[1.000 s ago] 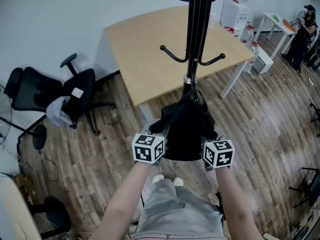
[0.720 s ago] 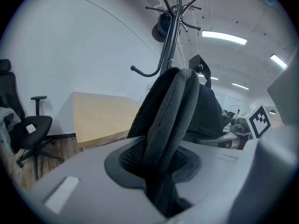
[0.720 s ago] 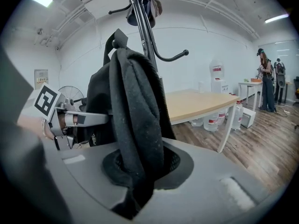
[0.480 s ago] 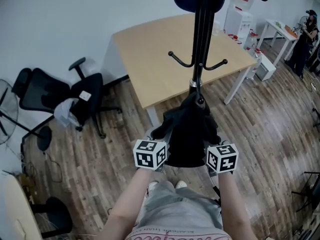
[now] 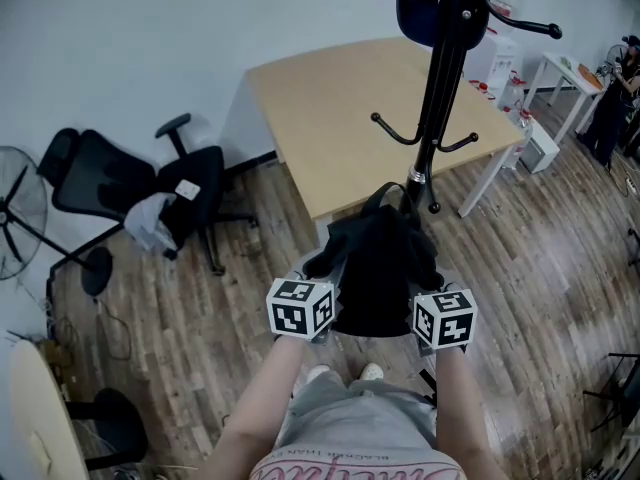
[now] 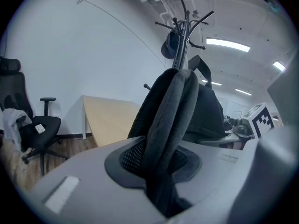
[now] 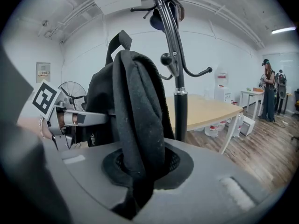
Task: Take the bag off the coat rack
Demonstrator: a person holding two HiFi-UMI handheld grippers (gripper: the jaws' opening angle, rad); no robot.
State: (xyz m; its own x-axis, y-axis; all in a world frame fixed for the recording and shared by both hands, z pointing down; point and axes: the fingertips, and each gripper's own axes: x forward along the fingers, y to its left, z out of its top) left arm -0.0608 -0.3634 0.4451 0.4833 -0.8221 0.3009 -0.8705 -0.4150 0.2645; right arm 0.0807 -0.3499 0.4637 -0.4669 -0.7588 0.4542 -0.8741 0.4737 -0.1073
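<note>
The black bag (image 5: 380,263) hangs between both grippers, in front of the black coat rack (image 5: 442,98) and off its hooks. Its top loop (image 7: 119,39) stands free beside the rack's pole (image 7: 180,111). My left gripper (image 5: 322,303) is shut on one padded shoulder strap (image 6: 170,115) at the bag's left side. Opposite it, my right gripper (image 5: 420,308) is shut on the other strap (image 7: 140,120). A dark cap (image 5: 425,13) stays on the rack's top.
A light wooden table (image 5: 340,108) stands behind the rack. Left of it is a black office chair (image 5: 150,193) with a cloth on it, and a fan (image 5: 18,208). At the far right stand a white table (image 5: 570,68) and a person (image 5: 612,98). The floor is wood planks.
Both grippers have lifted the bag and drawn it back from the rack. The rack now sits farther up and to the right in the head view, clear of the bag's top.
</note>
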